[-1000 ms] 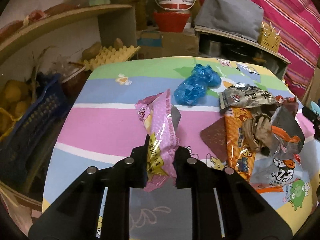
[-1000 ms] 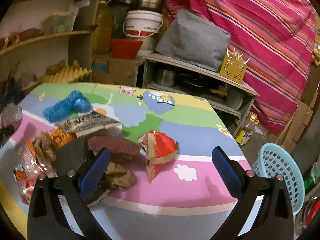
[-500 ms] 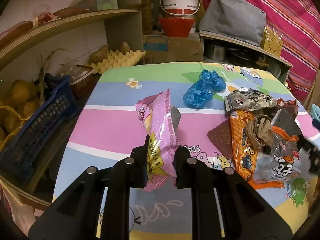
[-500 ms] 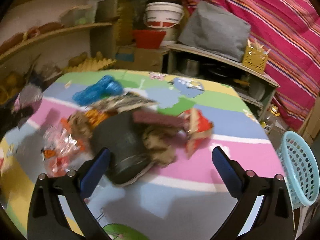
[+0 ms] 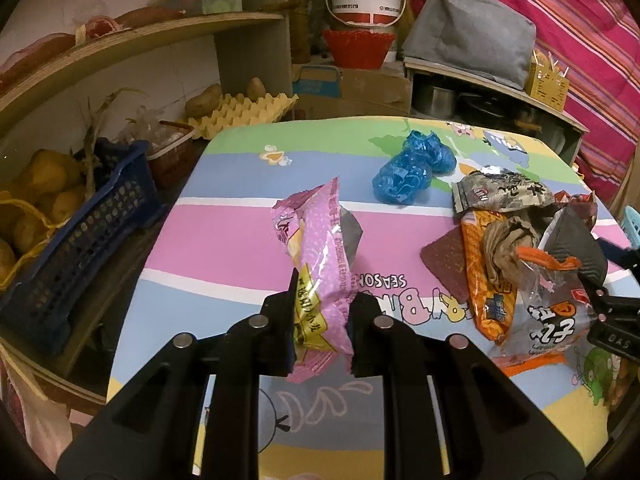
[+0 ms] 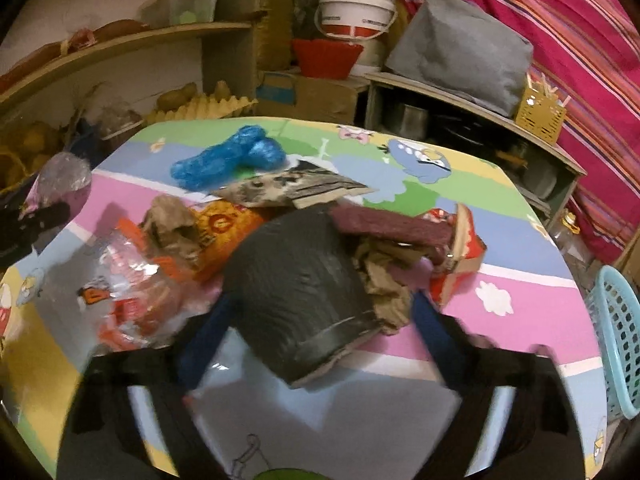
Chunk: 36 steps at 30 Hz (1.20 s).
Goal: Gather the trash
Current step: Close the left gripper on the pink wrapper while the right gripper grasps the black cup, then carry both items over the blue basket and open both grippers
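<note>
the left gripper is pinching the pink snack wrapper between its narrow jaws, holding it upright just above the cartoon tablecloth, with the rest of the trash sitting ahead and to its right. the blue crumpled bag is lying far ahead of it, apart from the heap. the orange packet and the clear printed wrapper are overlapping at the heap's near edge.

over on the other side, the right gripper is straddling the dark bowl-shaped container, its blue fingers standing wide on either side; the frame is blurring, so whether the pads are touching it is not clear. brown crumpled paper is resting against the container's right flank, and the red carton is lying just beyond that. the light blue basket is waiting off the table's edge, far to this gripper's right, and is probably the bin.

to do this step well, the right gripper should be centring on the container's widest part and squeezing gently, since a thin shell may buckle. lifting straight up should be keeping the loose paper from dragging along, while the left is keeping its pinch firm.
</note>
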### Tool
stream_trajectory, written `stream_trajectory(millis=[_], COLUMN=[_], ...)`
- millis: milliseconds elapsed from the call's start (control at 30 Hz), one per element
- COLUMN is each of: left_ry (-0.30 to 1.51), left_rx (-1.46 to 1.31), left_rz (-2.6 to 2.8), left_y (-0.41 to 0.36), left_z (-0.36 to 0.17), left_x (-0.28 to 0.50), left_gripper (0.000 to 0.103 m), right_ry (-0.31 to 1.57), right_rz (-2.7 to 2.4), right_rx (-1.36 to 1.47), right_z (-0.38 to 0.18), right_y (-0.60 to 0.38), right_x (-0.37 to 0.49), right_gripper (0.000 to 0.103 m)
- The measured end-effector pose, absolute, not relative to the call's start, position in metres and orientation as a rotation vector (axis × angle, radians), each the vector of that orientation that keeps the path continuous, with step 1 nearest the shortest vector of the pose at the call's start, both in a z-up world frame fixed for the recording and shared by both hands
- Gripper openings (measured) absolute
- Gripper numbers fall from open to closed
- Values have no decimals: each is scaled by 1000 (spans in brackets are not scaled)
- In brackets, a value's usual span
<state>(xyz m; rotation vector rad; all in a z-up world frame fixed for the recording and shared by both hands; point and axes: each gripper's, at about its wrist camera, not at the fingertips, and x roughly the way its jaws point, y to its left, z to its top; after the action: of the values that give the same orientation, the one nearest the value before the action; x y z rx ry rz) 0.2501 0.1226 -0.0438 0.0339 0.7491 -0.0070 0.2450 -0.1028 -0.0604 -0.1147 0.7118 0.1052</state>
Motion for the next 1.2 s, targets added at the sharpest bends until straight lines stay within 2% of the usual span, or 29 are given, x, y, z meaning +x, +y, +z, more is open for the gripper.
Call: stream_trajectory(millis=[67, 233, 700, 1200], left_ry=[738, 720, 611, 595], left_rx=[31, 37, 93, 119], left_rz=[-8, -4, -125, -432], left_y=[123, 115, 10, -178], left_z=[-40, -32, 22, 44], left_x=[248, 242, 219, 226], left_gripper=[16, 16, 16, 16], right_ry=[706, 665, 633, 562], right_rz=[112, 173, 106, -209], right_rx=[-127, -50, 44, 88], right_z=[-59, -36, -6, 54], right_y=[-102, -122, -231, -423], right_x=[241, 225, 200, 161], right_gripper=[68, 54, 52, 52])
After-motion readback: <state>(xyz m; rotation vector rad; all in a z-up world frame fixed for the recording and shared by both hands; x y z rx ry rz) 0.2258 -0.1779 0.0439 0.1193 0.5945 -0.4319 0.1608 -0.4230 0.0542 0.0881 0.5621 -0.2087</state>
